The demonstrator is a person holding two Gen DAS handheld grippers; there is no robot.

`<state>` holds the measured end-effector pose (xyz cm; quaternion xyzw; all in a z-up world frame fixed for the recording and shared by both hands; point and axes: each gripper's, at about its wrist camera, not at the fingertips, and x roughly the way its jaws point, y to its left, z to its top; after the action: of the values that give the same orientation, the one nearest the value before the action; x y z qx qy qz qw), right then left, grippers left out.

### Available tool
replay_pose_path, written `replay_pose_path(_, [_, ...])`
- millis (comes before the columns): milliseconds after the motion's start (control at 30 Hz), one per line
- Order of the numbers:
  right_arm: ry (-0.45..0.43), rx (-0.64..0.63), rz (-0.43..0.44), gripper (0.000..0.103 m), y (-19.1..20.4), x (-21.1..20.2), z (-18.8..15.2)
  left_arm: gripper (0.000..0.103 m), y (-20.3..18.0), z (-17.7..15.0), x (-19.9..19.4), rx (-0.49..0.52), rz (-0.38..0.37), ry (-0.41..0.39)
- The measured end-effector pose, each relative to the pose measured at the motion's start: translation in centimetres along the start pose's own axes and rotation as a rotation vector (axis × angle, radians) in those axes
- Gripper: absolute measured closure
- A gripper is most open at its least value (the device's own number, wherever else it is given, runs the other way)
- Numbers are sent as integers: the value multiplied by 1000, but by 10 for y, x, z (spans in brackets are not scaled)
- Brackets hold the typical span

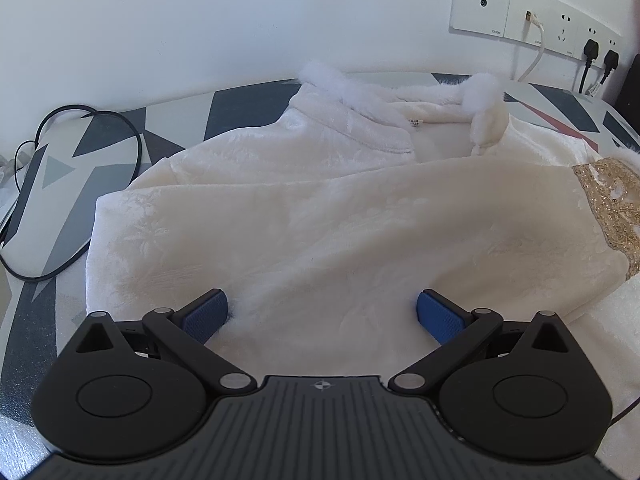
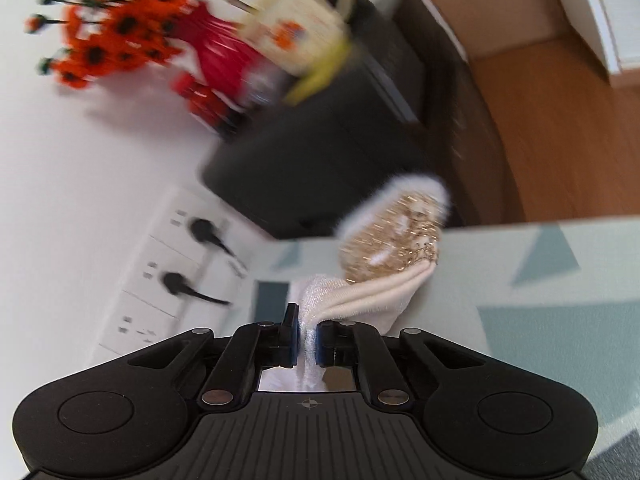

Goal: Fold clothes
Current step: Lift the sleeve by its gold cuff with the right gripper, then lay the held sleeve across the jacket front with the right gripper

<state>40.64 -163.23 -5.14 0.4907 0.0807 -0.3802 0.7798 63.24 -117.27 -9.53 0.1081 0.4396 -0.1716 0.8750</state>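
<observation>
Cream fleece jacket [image 1: 320,208] spread on the patterned table [image 1: 60,184] — one sleeve lifted.

Its gold-embroidered cuff [image 2: 396,236] stands up ahead of the right gripper [image 2: 307,340], whose jaws are pinched tight on the white sleeve fabric. The left gripper [image 1: 322,312] hovers over the jacket's lower front with its blue pads [image 1: 206,314] spread wide, holding nothing. Beyond — a black cable [image 1: 100,120] and wall sockets [image 1: 560,24].

Left gripper [image 1: 322,310] jaws spread wide; right gripper [image 2: 307,340] jaws nearly closed, pinching.
</observation>
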Motion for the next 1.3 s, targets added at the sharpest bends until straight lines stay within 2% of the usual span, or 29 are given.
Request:
replay_pose_path(233, [-78, -157, 111, 97, 47, -24, 8, 0, 3, 3, 1, 1, -17, 13])
replay_pose_path(767, [154, -694, 623, 97, 148, -70, -95, 0, 6, 5, 2, 22, -38, 12])
replay_pose_path(800, [196, -735, 635, 97, 151, -70, -106, 0, 6, 5, 2, 23, -39, 11])
replay_pose_path(933, [395, -920, 608, 97, 159, -64, -163, 0, 5, 4, 2, 26, -42, 8])
replay_pose_path(1067, [548, -1035, 545, 96, 150, -50, -208, 0, 5, 3, 2, 30, -45, 4])
replay_pose_path(1233, [687, -1105, 440, 96, 128, -33, -248, 0, 6, 2, 4, 33, -48, 0])
replay_pose_path(1300, [709, -1054, 421, 96, 118, -28, -250, 0, 6, 2, 4, 35, -49, -1])
